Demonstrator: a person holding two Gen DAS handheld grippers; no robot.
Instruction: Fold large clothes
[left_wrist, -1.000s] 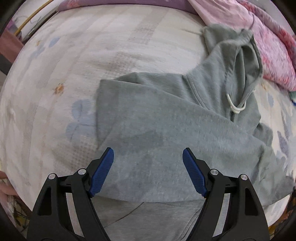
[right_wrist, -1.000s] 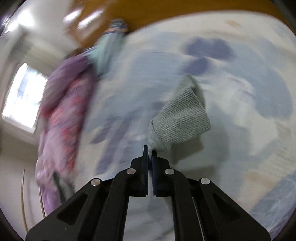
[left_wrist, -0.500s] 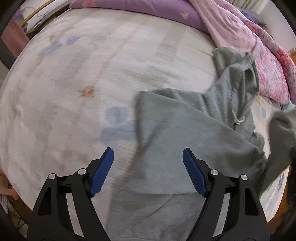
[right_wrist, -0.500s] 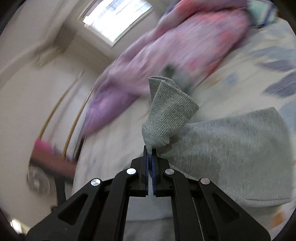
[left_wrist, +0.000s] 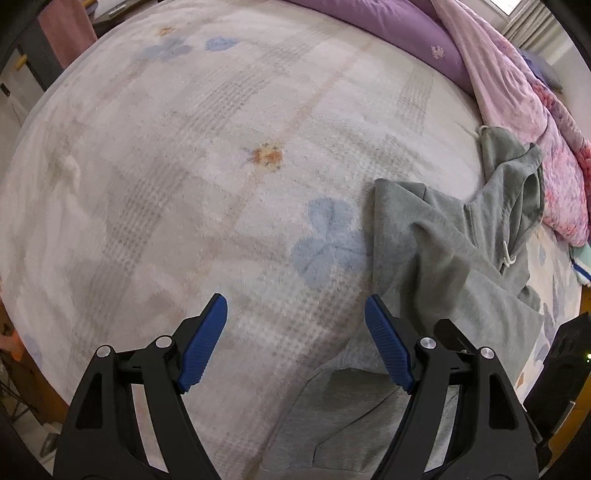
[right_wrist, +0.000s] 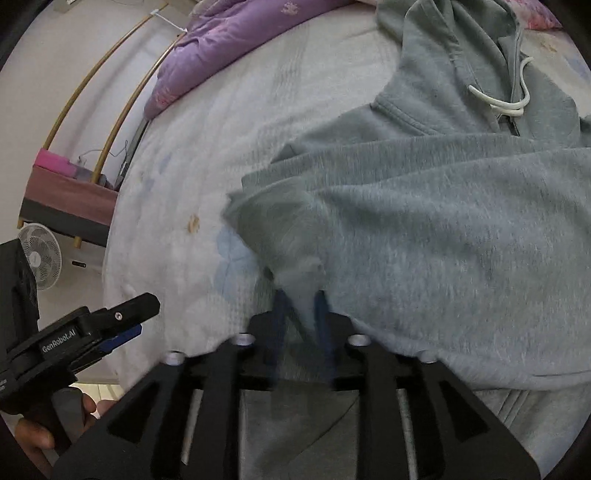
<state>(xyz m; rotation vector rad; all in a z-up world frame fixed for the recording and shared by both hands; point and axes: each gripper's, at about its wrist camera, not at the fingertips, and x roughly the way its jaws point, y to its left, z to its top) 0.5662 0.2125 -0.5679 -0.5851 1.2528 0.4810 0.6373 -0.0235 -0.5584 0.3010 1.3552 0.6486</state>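
Observation:
A grey hooded sweatshirt (left_wrist: 450, 258) lies on the bed, its hood with a white drawstring (right_wrist: 506, 103) toward the pillows. One sleeve (right_wrist: 424, 229) is folded across the body. My left gripper (left_wrist: 295, 343) is open and empty, hovering over the bedspread just left of the sweatshirt; it also shows in the right wrist view (right_wrist: 122, 325). My right gripper (right_wrist: 301, 317) sits low over the sleeve cuff (right_wrist: 295, 273), its blue fingers blurred and slightly parted, the cuff lying between and ahead of them.
The bed has a pale floral bedspread (left_wrist: 221, 166). A purple pillow (left_wrist: 406, 33) and a pink floral quilt (left_wrist: 528, 122) are piled at the head. A white fan (right_wrist: 38, 254) and a bench (right_wrist: 70, 195) stand beside the bed.
My right gripper carried the sleeve cuff across and laid it over the sweatshirt's body, and its fingers have parted. My left gripper has drifted left, off the sweatshirt.

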